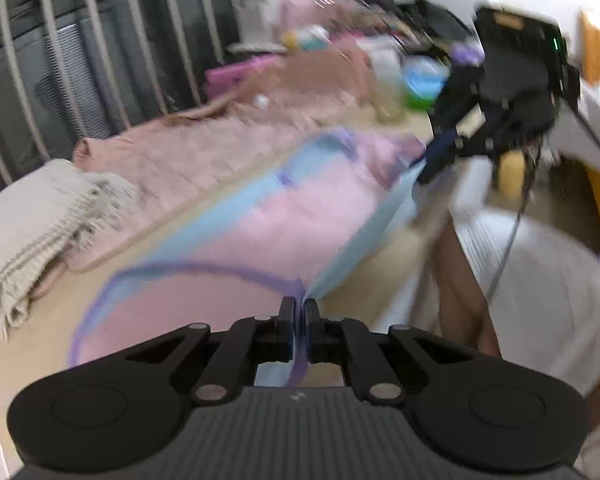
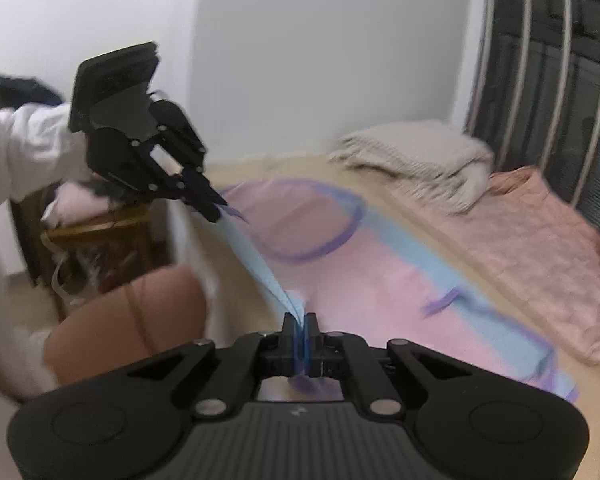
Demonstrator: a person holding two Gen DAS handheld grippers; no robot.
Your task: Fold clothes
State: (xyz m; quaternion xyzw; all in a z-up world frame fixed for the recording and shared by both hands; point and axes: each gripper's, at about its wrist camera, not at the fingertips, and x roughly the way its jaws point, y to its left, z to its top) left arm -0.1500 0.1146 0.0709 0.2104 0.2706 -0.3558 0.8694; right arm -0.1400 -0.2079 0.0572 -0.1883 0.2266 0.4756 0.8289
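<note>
A pink garment (image 1: 284, 224) with light blue bands and purple trim lies spread on a beige table (image 1: 36, 344). My left gripper (image 1: 299, 308) is shut on its blue-and-purple edge at the near side. The garment also shows in the right wrist view (image 2: 364, 280), where my right gripper (image 2: 300, 322) is shut on the same blue edge. The edge runs taut between the two grippers. The right gripper shows in the left wrist view (image 1: 424, 176), and the left gripper shows in the right wrist view (image 2: 216, 210), both pinching the cloth. The frames are motion-blurred.
A folded cream knit (image 1: 40, 220) and a pink quilted cloth (image 1: 196, 152) lie on the table by the barred window. Clutter of bottles and boxes (image 1: 380, 72) stands at the far end. The person's legs (image 2: 132, 320) and a wooden stool (image 2: 100, 232) are beside the table.
</note>
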